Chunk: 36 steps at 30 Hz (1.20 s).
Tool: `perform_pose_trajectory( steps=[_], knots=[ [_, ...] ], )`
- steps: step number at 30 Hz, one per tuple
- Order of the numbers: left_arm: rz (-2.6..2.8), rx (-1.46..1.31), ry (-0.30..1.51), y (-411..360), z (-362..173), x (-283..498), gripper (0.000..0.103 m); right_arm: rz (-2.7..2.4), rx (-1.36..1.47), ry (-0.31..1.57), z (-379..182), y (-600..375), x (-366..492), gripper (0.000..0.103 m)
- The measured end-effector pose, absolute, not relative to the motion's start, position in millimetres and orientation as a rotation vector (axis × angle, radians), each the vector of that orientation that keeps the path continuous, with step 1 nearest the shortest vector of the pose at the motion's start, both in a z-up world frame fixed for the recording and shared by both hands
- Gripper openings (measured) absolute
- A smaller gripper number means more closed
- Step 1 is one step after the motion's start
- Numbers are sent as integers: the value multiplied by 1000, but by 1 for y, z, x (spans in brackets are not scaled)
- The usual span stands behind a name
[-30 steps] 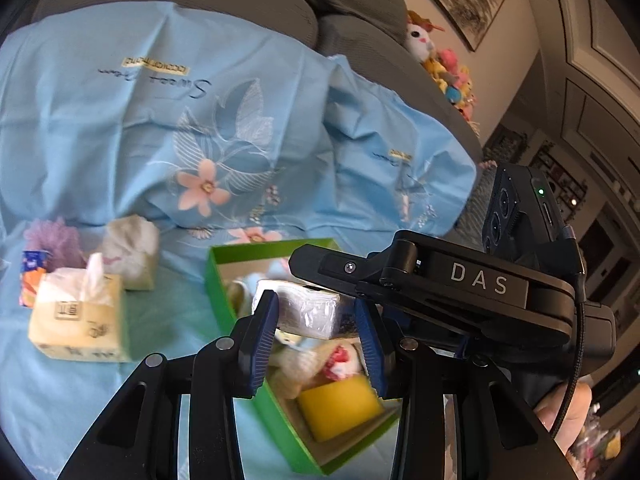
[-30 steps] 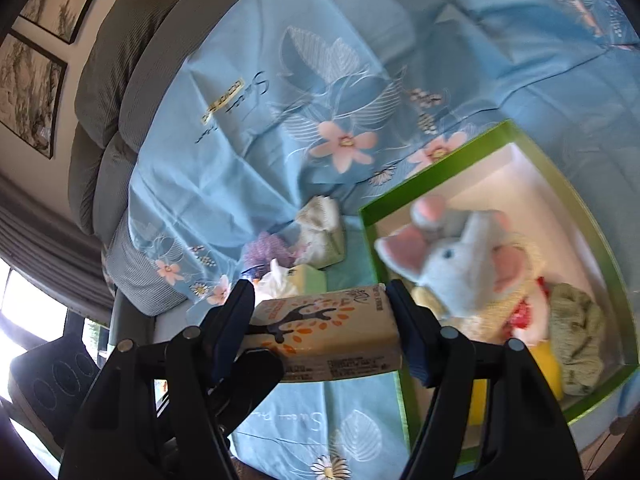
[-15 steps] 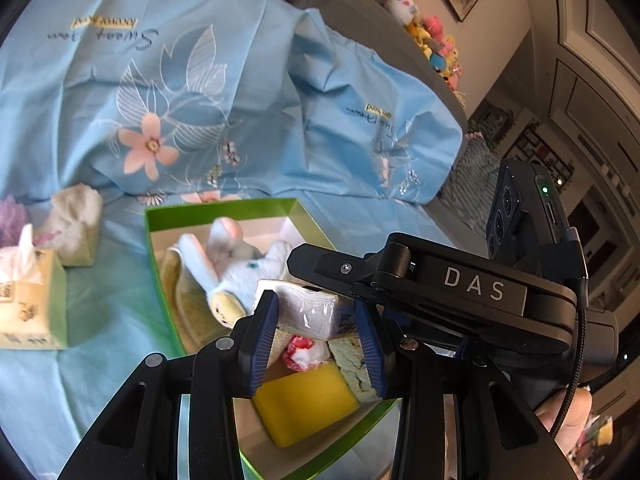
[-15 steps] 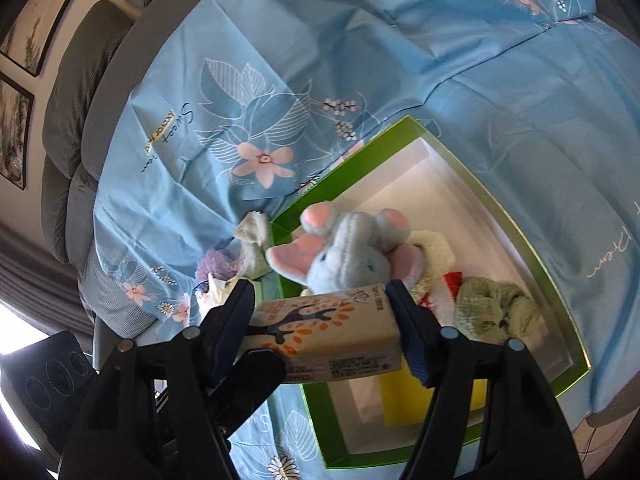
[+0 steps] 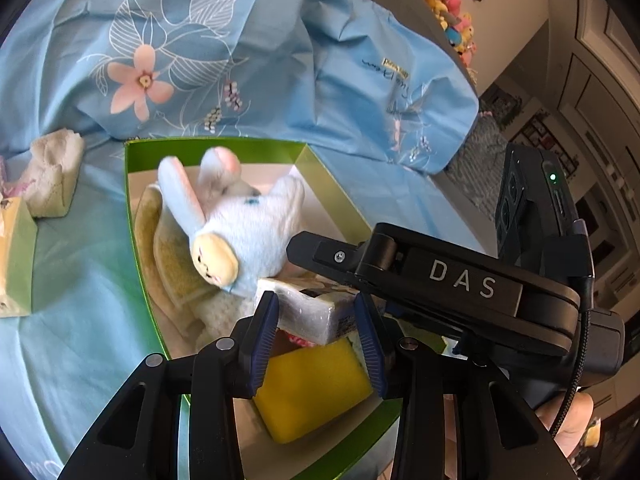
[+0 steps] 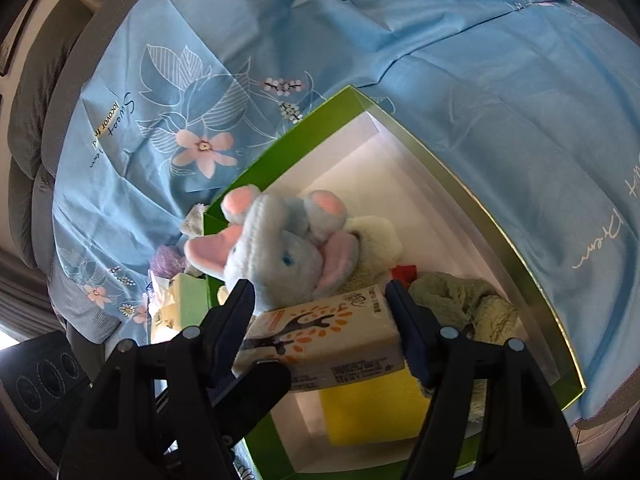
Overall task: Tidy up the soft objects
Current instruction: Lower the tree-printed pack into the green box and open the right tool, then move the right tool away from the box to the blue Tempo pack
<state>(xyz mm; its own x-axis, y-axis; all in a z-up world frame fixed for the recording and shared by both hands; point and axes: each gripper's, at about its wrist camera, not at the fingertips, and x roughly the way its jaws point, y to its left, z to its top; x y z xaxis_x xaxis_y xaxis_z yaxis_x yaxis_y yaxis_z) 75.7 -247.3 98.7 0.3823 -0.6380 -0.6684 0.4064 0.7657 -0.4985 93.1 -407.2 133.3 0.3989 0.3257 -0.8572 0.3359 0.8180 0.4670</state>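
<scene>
The left tongs [image 5: 316, 316] pinch a small clear-wrapped tissue pack [image 5: 312, 312] by its ends, its long axis running straight across from one pad to the other. The right tongs [image 6: 320, 334] clamp a larger tissue pack printed with an orange tree [image 6: 324, 344] the same way, end to end, long axis crosswise between the pads. Both packs hang over the near end of the green box [image 6: 500, 236], just above the yellow sponge [image 5: 316, 392] that lies on the box floor at that end.

Further into the box from the sponge lies a pale blue plush mouse [image 5: 240, 236] on a cream plush, and beside the sponge, toward the right wall of the box, a green cloth [image 6: 468, 300]. The far end of the box is bare white floor.

The coming move looks like setting the packs down, and it turns on this: the free floor lies ahead of both tongs, beyond the mouse, while straight below them is the sponge. The right tongs seem to have the clearer line to that bare far corner.

Outside the box, past its left wall on the blue sheet [image 5: 360, 100], sit a boxed tissue [image 5: 12, 256] and a white cloth bundle [image 5: 52, 176], not yet packed
</scene>
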Motion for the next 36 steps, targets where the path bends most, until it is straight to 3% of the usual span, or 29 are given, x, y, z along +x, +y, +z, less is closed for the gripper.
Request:
perform_pose_trajectory(
  steps=[7,20,22,24,26,36],
  knots=[
    [-651,-240,1008,-249,92,69,40,-38,636,1186,129,-408,86,68],
    [-600,-218,959,-220,112,47,40,-63,651,1096,151,-405,64,87],
    [-576,-225,956,-209,116,44,44,-65,637,1075,159,-402,61,87],
    [-542,-232,946,-195,119,40,55,-57,633,1056,166,-397,57,87],
    [-517,-258,933,-177,121,35,60,-41,632,1036,171,-391,51,89],
    [-375,-281,910,-102,123,22,63,-6,554,983,188,-346,34,100]
  ],
)
